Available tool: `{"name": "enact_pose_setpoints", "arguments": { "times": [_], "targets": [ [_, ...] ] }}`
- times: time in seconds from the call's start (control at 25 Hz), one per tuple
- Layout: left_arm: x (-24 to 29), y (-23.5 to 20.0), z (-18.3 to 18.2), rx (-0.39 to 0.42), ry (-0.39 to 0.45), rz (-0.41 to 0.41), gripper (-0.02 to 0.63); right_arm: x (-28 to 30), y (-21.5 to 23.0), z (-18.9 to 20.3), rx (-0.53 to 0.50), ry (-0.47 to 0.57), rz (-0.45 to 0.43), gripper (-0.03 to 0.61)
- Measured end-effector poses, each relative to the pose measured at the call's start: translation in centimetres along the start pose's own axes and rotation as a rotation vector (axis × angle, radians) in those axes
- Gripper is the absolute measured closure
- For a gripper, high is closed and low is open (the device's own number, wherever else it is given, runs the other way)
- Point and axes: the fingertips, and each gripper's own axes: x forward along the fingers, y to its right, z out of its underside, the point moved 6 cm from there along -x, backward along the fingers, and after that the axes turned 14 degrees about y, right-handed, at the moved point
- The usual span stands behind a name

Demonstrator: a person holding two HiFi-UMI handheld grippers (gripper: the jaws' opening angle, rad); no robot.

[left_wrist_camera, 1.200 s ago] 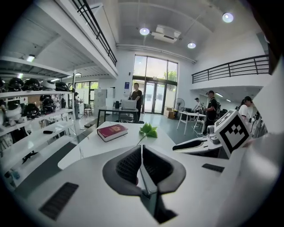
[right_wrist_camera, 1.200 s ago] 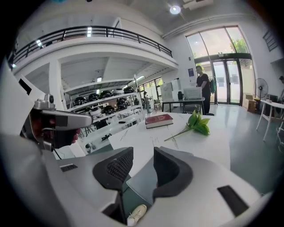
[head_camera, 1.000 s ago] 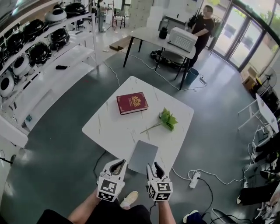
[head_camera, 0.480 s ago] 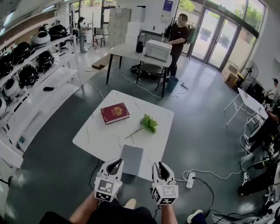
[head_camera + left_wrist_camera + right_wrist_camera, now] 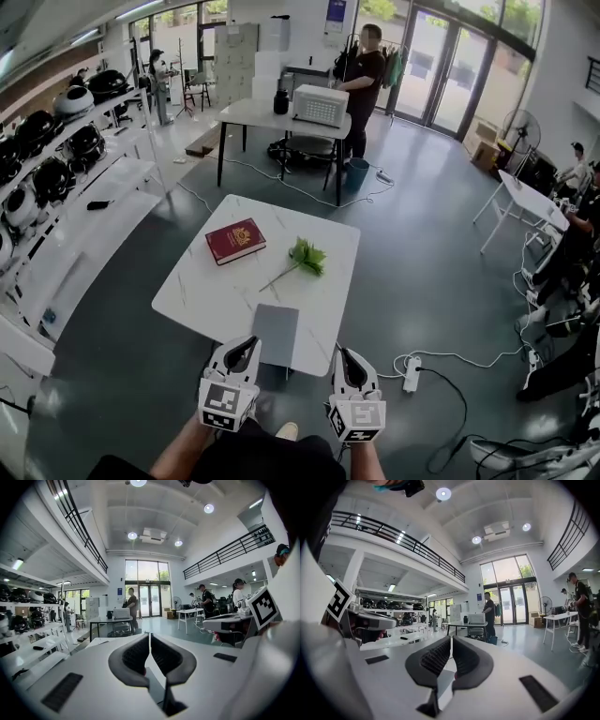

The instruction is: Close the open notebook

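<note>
White table (image 5: 192, 292) w/ red book (image 5: 235, 241), green sprig (image 5: 302, 255) & grey notebook (image 5: 275, 335).

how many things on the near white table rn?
3 on the table: a red book at the far left, a green sprig near the middle, and a closed grey notebook at the near edge. Nothing looks hidden.

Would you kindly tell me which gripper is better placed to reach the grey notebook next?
Left, probably: the left gripper sits beside the grey notebook's near left corner; the right gripper, whose jaws have just been closing on nothing, is farther past the right edge.
</note>
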Motion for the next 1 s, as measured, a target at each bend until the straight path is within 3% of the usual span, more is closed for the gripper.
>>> {"name": "enact_pose_setpoints", "arguments": {
  "times": [1.0],
  "targets": [
    [-1.6,2.2,0.6,0.004,-0.013,-0.011,0.583,-1.7,0.6,-0.1,0.004,0.012,-0.017,0.563]
  ]
}}
